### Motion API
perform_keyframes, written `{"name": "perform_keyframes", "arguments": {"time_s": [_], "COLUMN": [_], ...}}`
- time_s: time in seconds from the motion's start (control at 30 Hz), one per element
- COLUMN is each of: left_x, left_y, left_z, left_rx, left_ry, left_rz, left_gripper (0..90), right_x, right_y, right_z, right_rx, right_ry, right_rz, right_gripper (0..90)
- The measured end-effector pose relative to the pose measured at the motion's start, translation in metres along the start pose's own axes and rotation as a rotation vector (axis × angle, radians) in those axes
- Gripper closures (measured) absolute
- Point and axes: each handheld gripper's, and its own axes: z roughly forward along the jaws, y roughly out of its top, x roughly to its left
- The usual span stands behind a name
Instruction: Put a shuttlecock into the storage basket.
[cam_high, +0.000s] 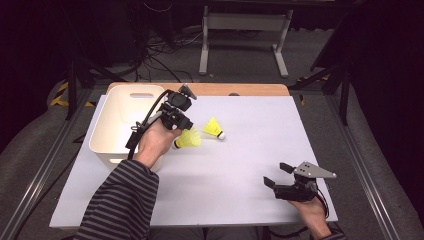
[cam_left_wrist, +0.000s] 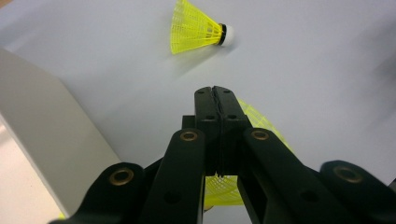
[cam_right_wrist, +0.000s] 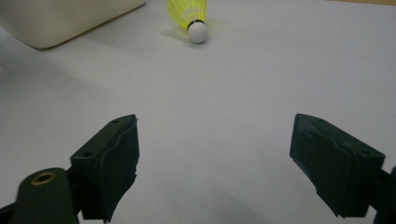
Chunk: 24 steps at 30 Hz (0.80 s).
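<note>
Shuttlecock pinched by its yellow skirt in the left gripper, just beside the white bin.

The left gripper's jaws are pressed together on the mesh skirt, which in the left gripper view bulges out below and to the right of the closed tips. A second shuttlecock lies on its side on the white table near the first, its white cork tip pointing away from the bin; it also shows in the left gripper view and the right gripper view. The right gripper sits low over the near right part of the table, well apart from both, its jaws spread wide with nothing between them.
</note>
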Motion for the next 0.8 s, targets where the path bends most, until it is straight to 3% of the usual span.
{"name": "perform_keyframes", "arguments": {"time_s": [0.8], "left_x": [0.005], "left_y": [0.006], "left_z": [-0.020], "left_rx": [-0.015], "left_ry": [0.008], "left_rz": [0.002], "left_gripper": [89.9], "right_x": [0.000], "right_y": [0.000], "right_z": [0.000], "right_rx": [0.003], "right_ry": [0.002], "right_rz": [0.002], "right_gripper": [16.5]}}
